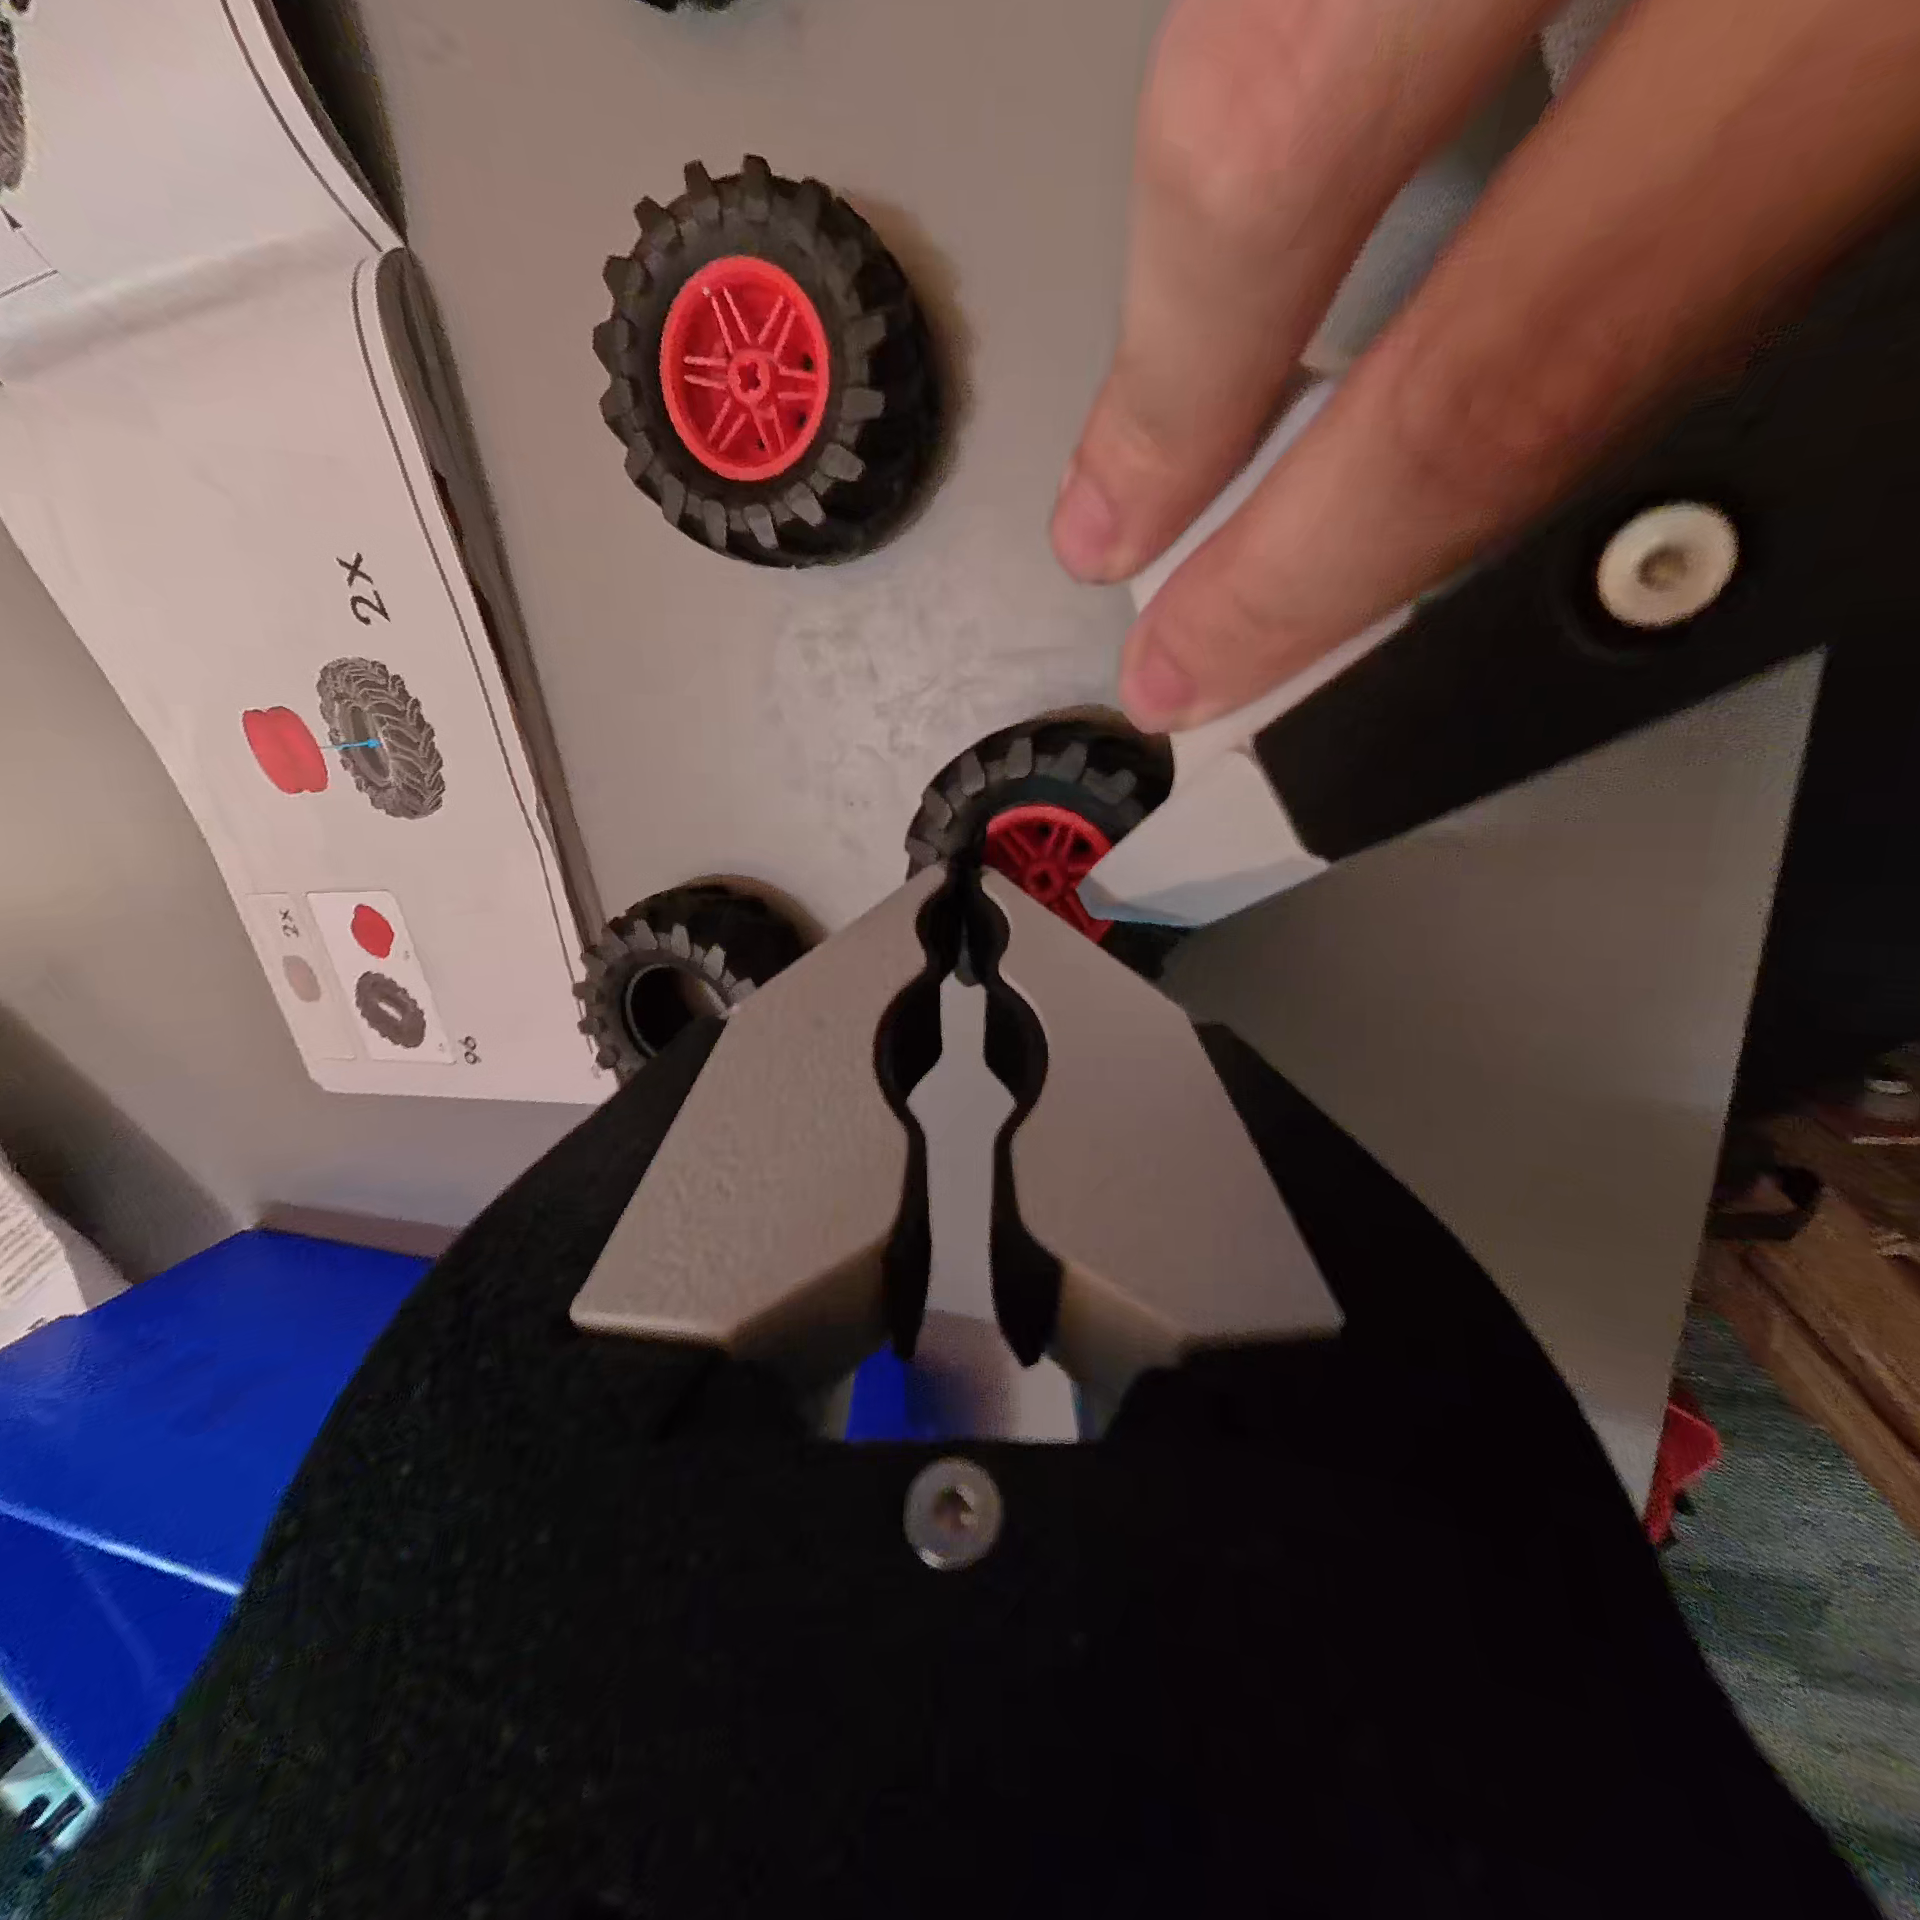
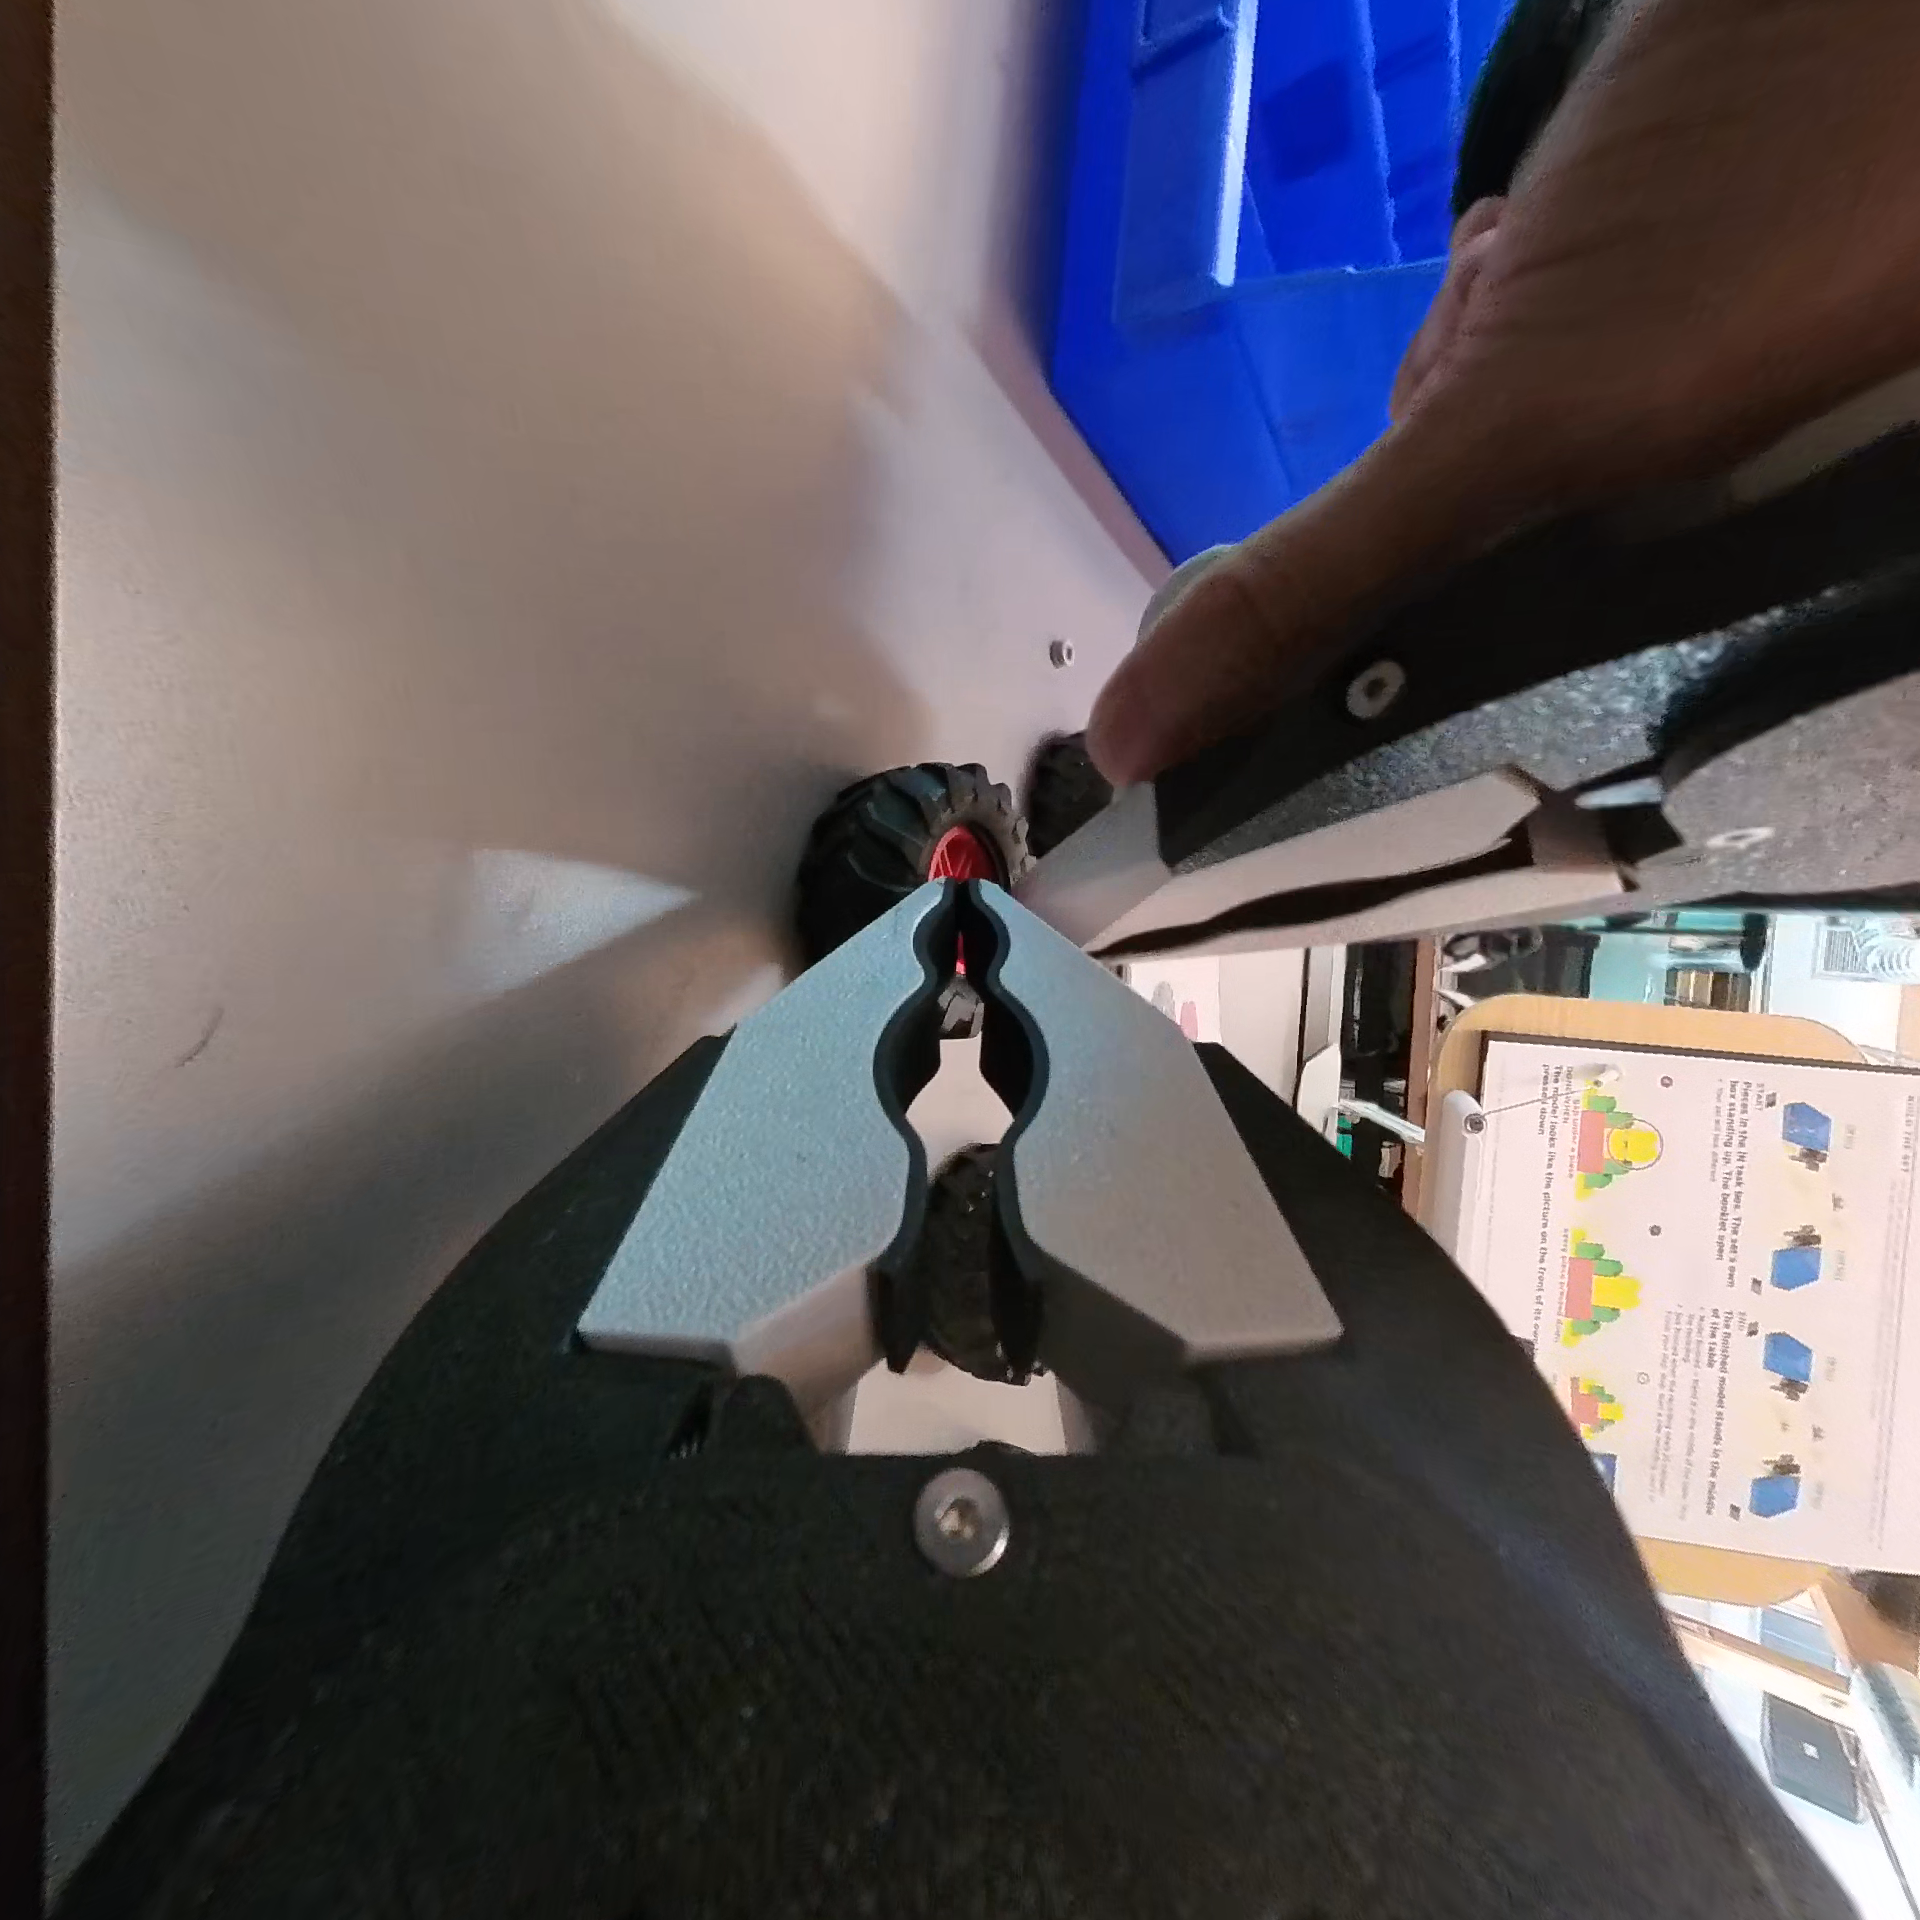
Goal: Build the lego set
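A small wheel lies on the grey table (image 1: 727, 675): a black knobby tyre (image 1: 1039, 764) with a red rim (image 1: 1039, 842) in it. My left gripper (image 1: 966, 899) is shut, its tips pinching the tyre's near edge. My right gripper (image 1: 1117, 899) comes in from the right with a hand (image 1: 1351, 364) on it, its tip on the red rim. In the right wrist view my right gripper (image 2: 961, 899) is shut with red showing between its fingers, at the same wheel's tyre (image 2: 894, 831). The left gripper (image 2: 1060, 883) touches the tyre from the right.
A finished wheel with a red rim (image 1: 764, 364) lies farther back. An empty black tyre (image 1: 665, 977) lies left, by the open instruction booklet (image 1: 260, 623). A blue bin (image 1: 156, 1455) stands at the table edge. An instruction sheet on a board (image 2: 1714, 1299) stands beyond the table. The grippers are tip to tip, or close to it.
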{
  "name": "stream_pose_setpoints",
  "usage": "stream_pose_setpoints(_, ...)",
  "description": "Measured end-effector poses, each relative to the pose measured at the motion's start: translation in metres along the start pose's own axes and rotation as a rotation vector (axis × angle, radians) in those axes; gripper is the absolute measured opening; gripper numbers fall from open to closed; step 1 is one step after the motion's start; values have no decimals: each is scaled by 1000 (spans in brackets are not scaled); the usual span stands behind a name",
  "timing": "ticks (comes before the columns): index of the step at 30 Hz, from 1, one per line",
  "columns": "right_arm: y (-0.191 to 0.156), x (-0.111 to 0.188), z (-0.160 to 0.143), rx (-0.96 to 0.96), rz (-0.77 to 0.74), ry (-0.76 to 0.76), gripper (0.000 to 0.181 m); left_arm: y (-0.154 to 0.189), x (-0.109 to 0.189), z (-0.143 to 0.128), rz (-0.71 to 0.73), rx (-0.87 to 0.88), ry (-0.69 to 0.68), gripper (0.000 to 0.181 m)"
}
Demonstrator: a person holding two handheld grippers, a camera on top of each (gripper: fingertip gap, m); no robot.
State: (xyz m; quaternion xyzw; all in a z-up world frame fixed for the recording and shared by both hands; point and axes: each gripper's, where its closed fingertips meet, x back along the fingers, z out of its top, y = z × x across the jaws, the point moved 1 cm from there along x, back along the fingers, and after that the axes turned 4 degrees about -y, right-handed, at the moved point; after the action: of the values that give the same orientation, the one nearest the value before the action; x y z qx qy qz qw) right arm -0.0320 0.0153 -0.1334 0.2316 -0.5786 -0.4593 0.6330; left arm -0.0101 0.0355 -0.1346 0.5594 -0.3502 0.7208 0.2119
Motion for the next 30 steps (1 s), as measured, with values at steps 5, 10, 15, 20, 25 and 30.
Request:
stream_pose_setpoints(5,0,0,0,22,-13,1,0,-1,0,0,55,30,28,0)
stream_pose_setpoints(10,0,0,0,12,-1,38,0,-1,-2,0,73,217,39,0)
stream_pose_setpoints(15,-2,1,1,39,-7,51,0,-1,-2,0,180,121,-90,0)
stream_pose_setpoints(20,-2,1,1,80,-30,30,0,-5,-4,0,25,229,-98,0)
stream_pose_setpoints(25,-3,1,1,42,-20,53,0,-8,-8,0,-58,296,-100,0)
stream_pose_setpoints(30,-2,1,1,41,-31,23,0,-7,-6,0,-125,261,-97,0)
